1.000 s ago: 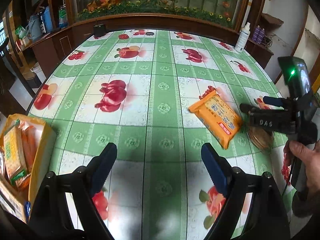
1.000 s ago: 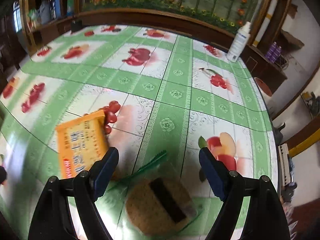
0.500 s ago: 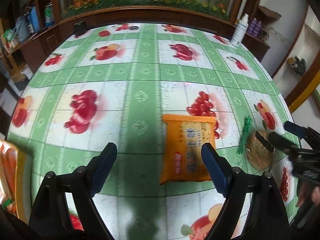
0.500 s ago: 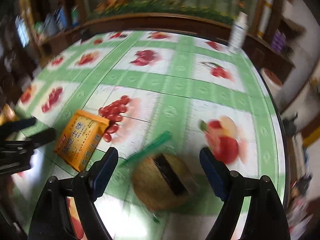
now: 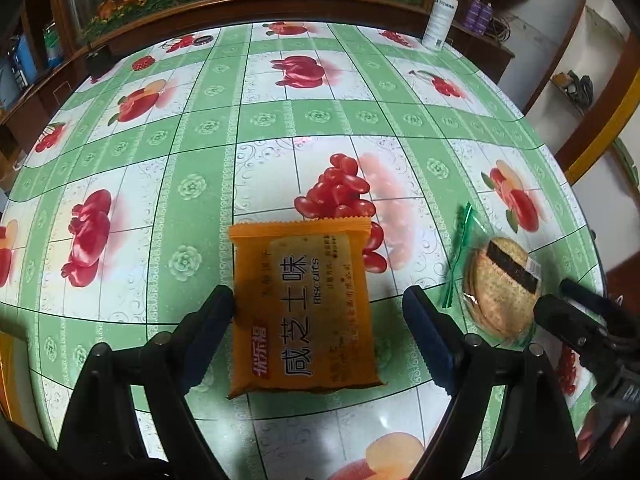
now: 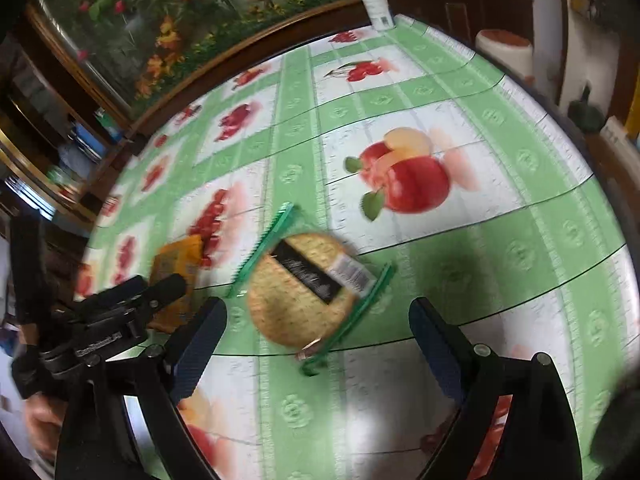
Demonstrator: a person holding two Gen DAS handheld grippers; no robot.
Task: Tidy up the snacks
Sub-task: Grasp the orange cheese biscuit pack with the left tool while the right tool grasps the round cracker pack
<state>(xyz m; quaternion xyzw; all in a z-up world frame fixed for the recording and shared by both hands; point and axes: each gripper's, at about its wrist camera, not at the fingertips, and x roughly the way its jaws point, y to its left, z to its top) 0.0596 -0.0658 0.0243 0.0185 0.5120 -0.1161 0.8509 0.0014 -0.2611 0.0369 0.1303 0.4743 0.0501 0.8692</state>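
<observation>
1. left tongs (image 5: 318,320) gape wide, holding nothing; the biscuit pack (image 5: 304,312) lies flat on the bench (image 5: 200,128) between the jaws, long axis running along them, left side touching the left finger.
2. right tongs (image 6: 318,336) also wide and empty; the round cracker bag (image 6: 304,288) lies just ahead, slightly left, near the bench's right edge.
3. the left is nearer the pack.

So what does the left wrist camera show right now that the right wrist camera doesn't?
Only the left wrist view shows the orange biscuit packet whole, between the open left hand-held gripper fingers. Only the right wrist view shows the round cracker pack whole, ahead of the open right hand-held gripper, plus a white tub. Both show both snacks, the tablecloth and white bottle.
</observation>
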